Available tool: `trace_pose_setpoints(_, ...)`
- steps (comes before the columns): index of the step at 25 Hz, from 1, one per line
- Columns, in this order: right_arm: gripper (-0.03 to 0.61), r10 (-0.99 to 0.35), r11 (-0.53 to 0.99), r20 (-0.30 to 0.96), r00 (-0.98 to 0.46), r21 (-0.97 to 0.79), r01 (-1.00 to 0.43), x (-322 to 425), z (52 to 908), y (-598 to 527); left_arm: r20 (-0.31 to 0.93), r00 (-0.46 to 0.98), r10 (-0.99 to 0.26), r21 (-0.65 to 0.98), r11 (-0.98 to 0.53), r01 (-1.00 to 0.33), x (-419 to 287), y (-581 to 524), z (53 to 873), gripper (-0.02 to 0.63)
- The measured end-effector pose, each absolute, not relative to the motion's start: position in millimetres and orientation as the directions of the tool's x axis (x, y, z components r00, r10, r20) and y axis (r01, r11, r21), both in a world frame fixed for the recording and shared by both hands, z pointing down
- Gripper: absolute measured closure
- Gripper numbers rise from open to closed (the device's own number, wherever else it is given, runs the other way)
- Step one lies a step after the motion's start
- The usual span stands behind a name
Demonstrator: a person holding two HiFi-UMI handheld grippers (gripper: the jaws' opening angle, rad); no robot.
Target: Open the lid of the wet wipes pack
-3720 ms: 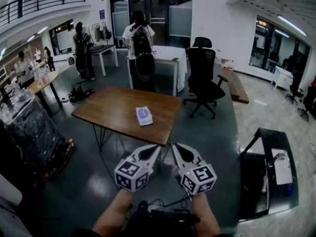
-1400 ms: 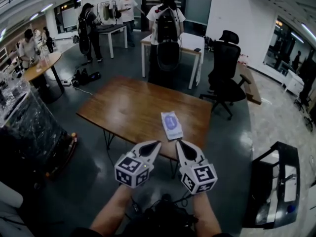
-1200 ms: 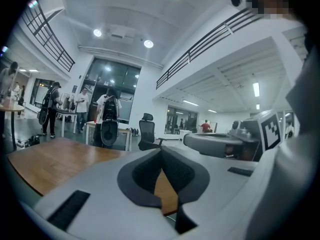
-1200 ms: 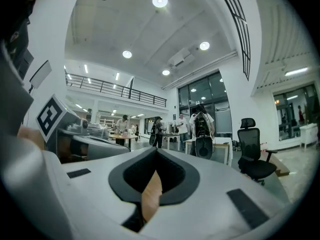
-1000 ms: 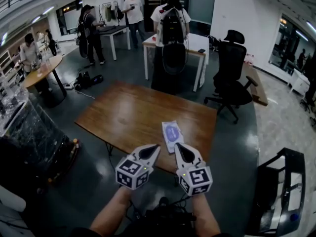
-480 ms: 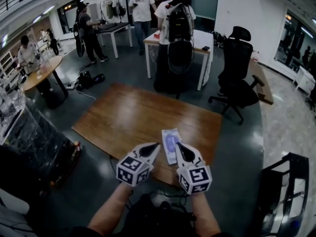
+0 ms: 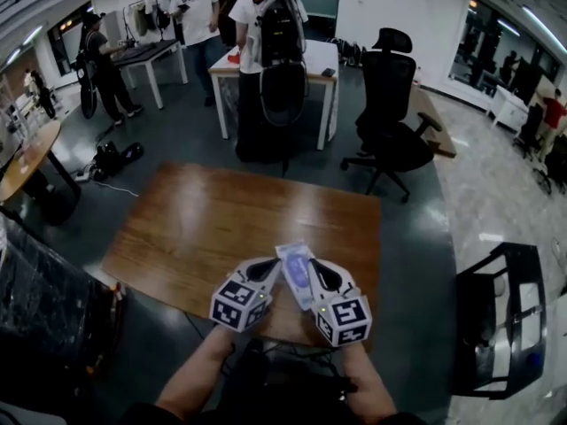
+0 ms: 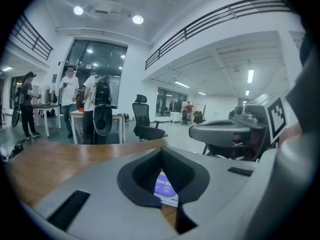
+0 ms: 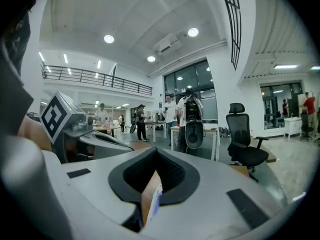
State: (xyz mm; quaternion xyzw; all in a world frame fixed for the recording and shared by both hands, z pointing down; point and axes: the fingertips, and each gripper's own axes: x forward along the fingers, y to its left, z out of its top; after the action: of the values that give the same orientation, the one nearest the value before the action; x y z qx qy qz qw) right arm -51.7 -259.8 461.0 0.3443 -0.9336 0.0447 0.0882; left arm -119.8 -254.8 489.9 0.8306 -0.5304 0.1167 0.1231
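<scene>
As the right gripper overlaps it, the wipes pack is part-hidden.

White-and-purple wet wipes pack, brown wood-grain table, black office chair

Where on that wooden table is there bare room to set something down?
Nearly all of the table is bare: the whole left half and the far strip toward the chair. A narrower patch lies right of the wipes pack, to the right edge. Only the near edge is crowded, where the left gripper and right gripper flank the pack.
</scene>
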Motion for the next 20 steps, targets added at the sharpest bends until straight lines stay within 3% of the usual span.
trace_pose_setpoints(11,0.568,-0.776,0.584,0.303,-0.554,0.013,-0.812,-65,509,-277,0.412,0.579,-0.703,0.121,-0.588,-0.8,-136,-290,556,0.618)
trace_pose_setpoints(20,0.566,-0.775,0.533,0.401,-0.488,0.003,-0.846,-67,557,-289,0.483,0.574,-0.661,0.1,-0.609,-0.787,-134,-321,602,0.62)
